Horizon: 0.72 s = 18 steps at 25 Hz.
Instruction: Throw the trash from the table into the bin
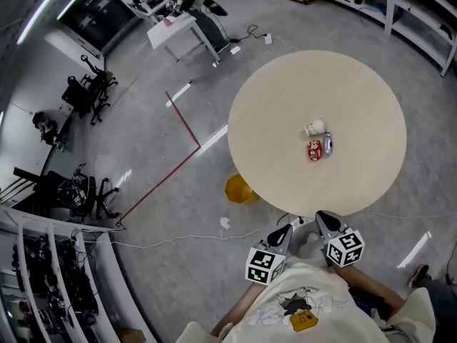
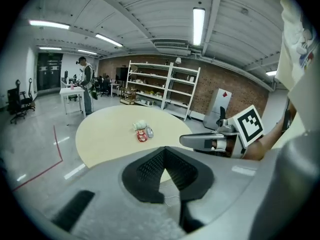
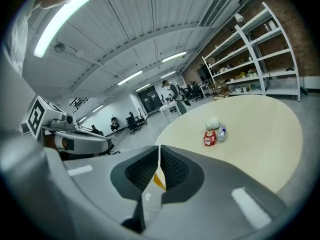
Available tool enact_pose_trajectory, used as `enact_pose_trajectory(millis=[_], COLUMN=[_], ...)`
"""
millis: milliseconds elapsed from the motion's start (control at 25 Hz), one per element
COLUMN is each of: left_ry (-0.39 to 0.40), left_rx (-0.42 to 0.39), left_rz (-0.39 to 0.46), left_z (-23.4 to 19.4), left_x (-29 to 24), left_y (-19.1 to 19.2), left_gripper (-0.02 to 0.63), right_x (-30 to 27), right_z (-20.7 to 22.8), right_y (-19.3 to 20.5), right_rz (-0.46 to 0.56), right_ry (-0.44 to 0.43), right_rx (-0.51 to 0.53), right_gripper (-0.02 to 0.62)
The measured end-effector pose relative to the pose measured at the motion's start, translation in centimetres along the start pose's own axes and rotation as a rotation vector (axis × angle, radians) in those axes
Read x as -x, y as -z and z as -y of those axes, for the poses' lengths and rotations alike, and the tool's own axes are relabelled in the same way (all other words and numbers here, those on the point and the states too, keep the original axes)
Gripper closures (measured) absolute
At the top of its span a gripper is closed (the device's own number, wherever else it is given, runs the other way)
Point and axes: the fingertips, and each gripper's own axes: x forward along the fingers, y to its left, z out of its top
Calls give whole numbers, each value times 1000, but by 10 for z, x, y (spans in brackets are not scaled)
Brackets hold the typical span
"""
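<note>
I hold both tools by the near edge of the round table [image 1: 357, 91]. My left gripper [image 1: 285, 229] has its tips together, with nothing in it. My right gripper [image 1: 323, 216] is closed and empty too. The trash sits mid-table, well apart from them: a white paper ball [image 1: 315, 128], a red packet [image 1: 314, 150] and a small can [image 1: 328, 143]. The yellow bin [image 1: 240, 189] stands on the floor, left of the table.

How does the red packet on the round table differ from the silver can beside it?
The red snack packet is flat, the silver-blue metal can cylindrical. The packet is wider, the can slimmer. Both lie side by side on the round beige table.
</note>
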Motion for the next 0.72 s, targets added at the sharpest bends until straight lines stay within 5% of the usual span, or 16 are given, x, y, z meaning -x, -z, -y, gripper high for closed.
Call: enact_pose_trajectory(millis=[280, 720], left_ry=[-52, -160], left_rx=[6, 25], left_rz=[35, 79], left_z=[-17, -56], left_x=[-10, -9], left_y=[-11, -20], left_gripper=[600, 600], right_x=[-24, -102], right_z=[56, 129], right_y=[8, 19], right_rz=[-100, -240], right_ry=[77, 163], right_rx=[138, 212], right_gripper=[438, 393])
